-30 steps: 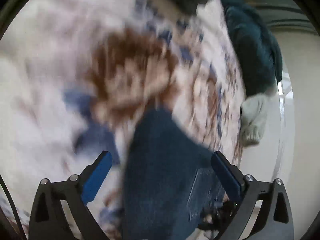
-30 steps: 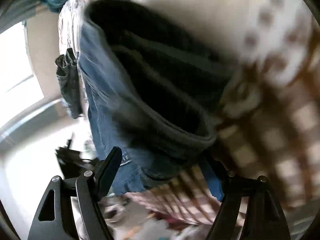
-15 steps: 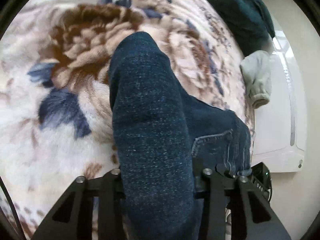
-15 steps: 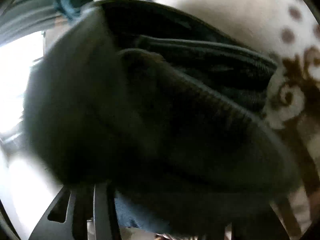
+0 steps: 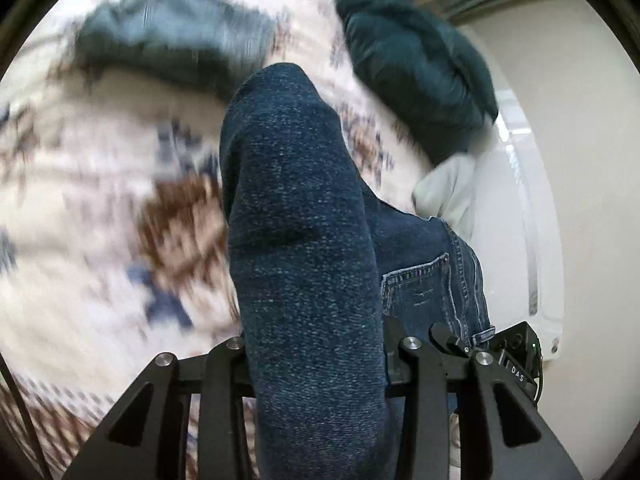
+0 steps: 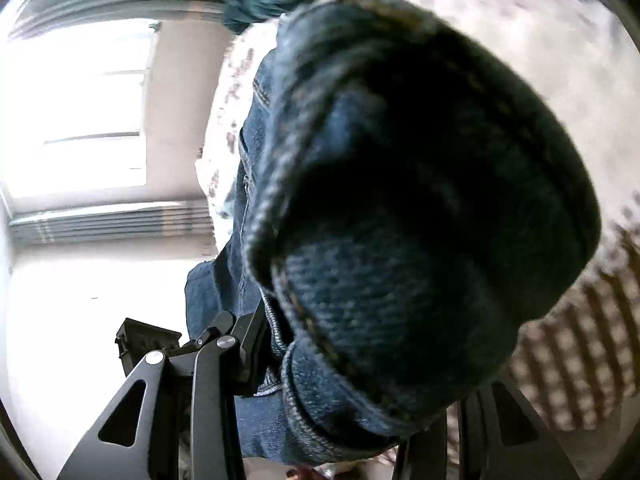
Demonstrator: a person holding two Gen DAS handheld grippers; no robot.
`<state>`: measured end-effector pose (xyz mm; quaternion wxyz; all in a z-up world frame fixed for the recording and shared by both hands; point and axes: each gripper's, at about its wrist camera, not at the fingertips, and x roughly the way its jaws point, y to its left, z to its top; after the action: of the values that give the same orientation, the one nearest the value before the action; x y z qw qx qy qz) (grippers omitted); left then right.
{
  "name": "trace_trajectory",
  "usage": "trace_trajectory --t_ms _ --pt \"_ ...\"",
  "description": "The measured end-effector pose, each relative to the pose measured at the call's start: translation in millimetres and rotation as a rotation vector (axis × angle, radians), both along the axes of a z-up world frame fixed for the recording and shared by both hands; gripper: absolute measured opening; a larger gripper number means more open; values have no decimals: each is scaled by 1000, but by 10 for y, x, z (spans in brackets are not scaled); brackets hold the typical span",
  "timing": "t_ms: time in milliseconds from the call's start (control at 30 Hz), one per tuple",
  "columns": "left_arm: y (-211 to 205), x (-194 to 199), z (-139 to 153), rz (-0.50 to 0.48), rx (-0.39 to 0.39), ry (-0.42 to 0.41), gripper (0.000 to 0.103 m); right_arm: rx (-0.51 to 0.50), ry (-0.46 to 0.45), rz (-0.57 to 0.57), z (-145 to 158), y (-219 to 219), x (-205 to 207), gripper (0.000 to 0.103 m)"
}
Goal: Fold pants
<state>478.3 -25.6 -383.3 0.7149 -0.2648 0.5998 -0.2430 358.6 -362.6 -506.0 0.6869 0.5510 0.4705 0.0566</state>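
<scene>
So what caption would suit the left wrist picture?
Left gripper clamped on dark blue jeans, above a floral blanket.

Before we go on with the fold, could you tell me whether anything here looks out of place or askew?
Nothing looks damaged or spilled. Both the left gripper and the right gripper are clamped on bunched jeans, which hang above the floral blanket. Other clothes, a dark green garment and a pale one, lie loose at the blanket's edge.

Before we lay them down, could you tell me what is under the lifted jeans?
Under the jeans lies the floral blanket, blurred. The patch directly beneath the denim is covered.
</scene>
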Motion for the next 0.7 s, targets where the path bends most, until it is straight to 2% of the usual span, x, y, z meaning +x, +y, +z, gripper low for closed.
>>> trace_trajectory --t_ms 167,333,467,533,600,633,700 --pt "518 926 264 12 -25 -41 33 -39 -74 -23 391 601 987 43" --pt "1099 1979 308 -2 9 -102 34 -26 -133 -55 411 1254 2099 43" --pt "1433 2884 69 -14 49 -128 34 -2 -165 -58 135 1747 3093 43" --pt "1549 3168 -105 -24 57 -129 34 9 -172 -57 -59 1923 3481 43" --pt "1703 3493 -425 -20 63 -110 34 25 -171 -54 -346 2084 3863 43" --pt "1731 3546 -519 -20 65 -102 34 32 -166 -54 -467 2020 3994 43" --pt "1823 3720 -895 -25 68 -69 34 38 -142 -53 -808 2160 4277 43"
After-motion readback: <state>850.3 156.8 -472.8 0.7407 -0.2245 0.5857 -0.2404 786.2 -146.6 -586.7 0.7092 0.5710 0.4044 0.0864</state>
